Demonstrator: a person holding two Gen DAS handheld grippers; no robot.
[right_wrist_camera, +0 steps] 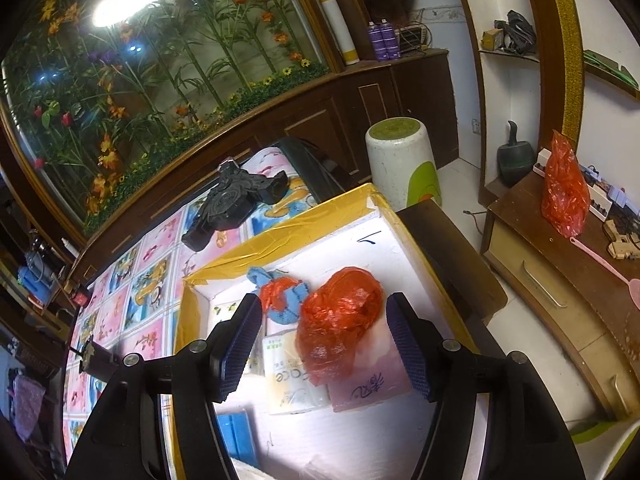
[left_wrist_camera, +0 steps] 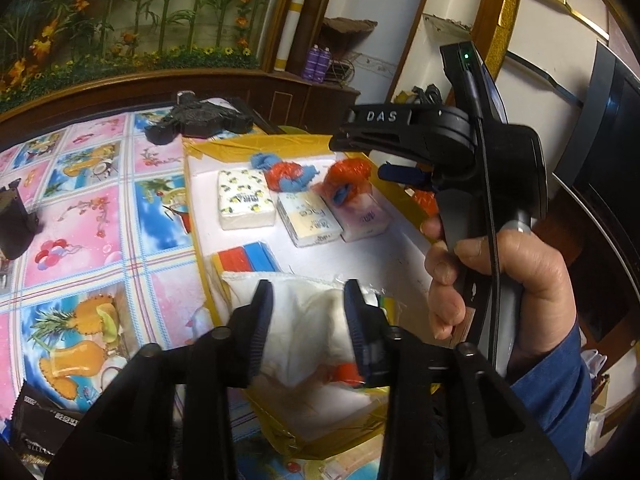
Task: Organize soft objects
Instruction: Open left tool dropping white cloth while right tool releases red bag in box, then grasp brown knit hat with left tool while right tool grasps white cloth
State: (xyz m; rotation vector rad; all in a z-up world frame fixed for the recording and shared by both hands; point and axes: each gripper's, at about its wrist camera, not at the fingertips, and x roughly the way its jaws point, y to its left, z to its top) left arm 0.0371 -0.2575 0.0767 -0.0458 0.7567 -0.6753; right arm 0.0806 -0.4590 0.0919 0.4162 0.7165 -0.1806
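The room has a big wall of fake flowers, and below it a table with a bright picture cloth (left_wrist_camera: pixel 92 216). On the cloth sits a white tray (right_wrist_camera: pixel 352 248) with a yellow taped rim.

Your right gripper (right_wrist_camera: pixel 324 344) hangs over the far part of the tray. Its fingers are spread wide and hold nothing. Right between them, a little ahead and below, lies the red plastic bundle (right_wrist_camera: pixel 340 316). It rests on top of the pink tissue pack (right_wrist_camera: pixel 372 380), which lies by the right finger. The cream tissue pack (right_wrist_camera: pixel 288 388) lies under the left finger. The red bundle looks a bit longer from front to back, so it seems to point the same way as your fingers. I think you could go straight down and squeeze its sides.

Your left gripper (left_wrist_camera: pixel 308 320) is at the near end of the tray. A white cloth (left_wrist_camera: pixel 304 320) sits between its fingers, and it looks pinched.

Your right hand is much closer to the red bundle. The blue and red rag bundle (right_wrist_camera: pixel 280 296) lies ahead and left of it.
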